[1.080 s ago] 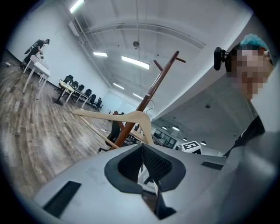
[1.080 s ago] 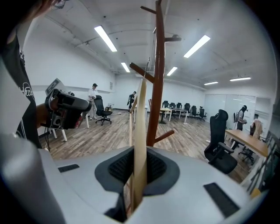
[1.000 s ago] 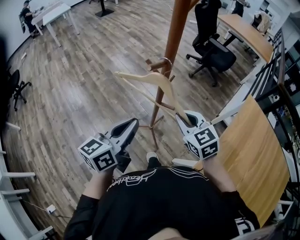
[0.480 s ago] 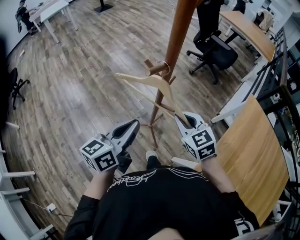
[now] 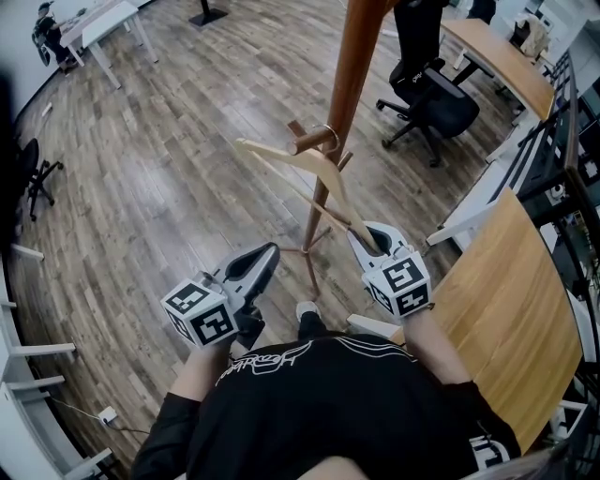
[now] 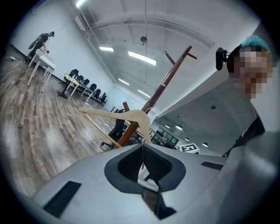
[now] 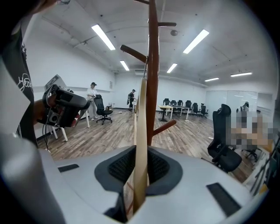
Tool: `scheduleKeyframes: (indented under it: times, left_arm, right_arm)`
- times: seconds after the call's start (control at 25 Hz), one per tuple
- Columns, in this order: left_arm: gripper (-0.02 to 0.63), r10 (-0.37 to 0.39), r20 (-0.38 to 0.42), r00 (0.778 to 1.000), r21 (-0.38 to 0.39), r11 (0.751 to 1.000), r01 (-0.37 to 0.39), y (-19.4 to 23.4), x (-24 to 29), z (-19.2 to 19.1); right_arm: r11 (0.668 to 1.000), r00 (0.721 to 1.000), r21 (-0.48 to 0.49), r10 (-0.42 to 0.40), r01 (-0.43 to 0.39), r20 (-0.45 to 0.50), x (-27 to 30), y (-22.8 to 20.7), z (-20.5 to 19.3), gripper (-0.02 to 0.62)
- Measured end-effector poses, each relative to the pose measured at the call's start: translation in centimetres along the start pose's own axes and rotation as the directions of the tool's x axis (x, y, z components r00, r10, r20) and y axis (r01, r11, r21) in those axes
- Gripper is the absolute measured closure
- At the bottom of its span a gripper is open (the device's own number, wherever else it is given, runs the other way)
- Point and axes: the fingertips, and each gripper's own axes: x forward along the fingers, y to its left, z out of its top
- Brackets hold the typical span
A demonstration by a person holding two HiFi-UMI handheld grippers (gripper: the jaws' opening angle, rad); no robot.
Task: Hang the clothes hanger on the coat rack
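A brown wooden coat rack [image 5: 349, 84] stands in front of me, with a short peg [image 5: 302, 139] at mid height. The pale wooden hanger [image 5: 298, 161] has its metal hook [image 5: 329, 130] looped round that peg. My right gripper [image 5: 367, 237] is shut on the hanger's near arm; in the right gripper view the arm [image 7: 141, 131] runs up between the pads toward the pole [image 7: 152, 65]. My left gripper [image 5: 266, 253] hangs to the left of the rack, shut with nothing in it [image 6: 142, 152]; the hanger [image 6: 124, 116] shows beyond it.
The rack's splayed legs [image 5: 307, 255] stand on the wood floor just ahead of my feet. A black office chair [image 5: 439, 105] is behind the rack at the right. A wooden desk [image 5: 502, 309] runs along my right side. White tables [image 5: 101, 26] stand far left.
The right gripper and the hanger have come down slightly, the hook staying round the peg. The left gripper has sunk a touch and stays shut.
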Motion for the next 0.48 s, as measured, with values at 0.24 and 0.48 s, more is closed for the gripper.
scheduleKeyframes:
  times: [0.24, 0.48]
  left_arm:
    - [0.597, 0.006, -0.003, 1.000, 0.017, 1.000, -0.005, -0.9, -0.5, 0.1]
    - [0.597, 0.006, -0.002, 1.000, 0.041, 0.999, -0.006, -2.8, -1.9, -0.4]
  right_arm:
    - [1.000, 1.000, -0.018, 0.013, -0.013, -0.009, -0.2, 0.7, -0.4, 0.421]
    - [1.000, 0.998, -0.001, -0.008, 0.008, 0.056, -2.6, 1.5, 0.5, 0.367]
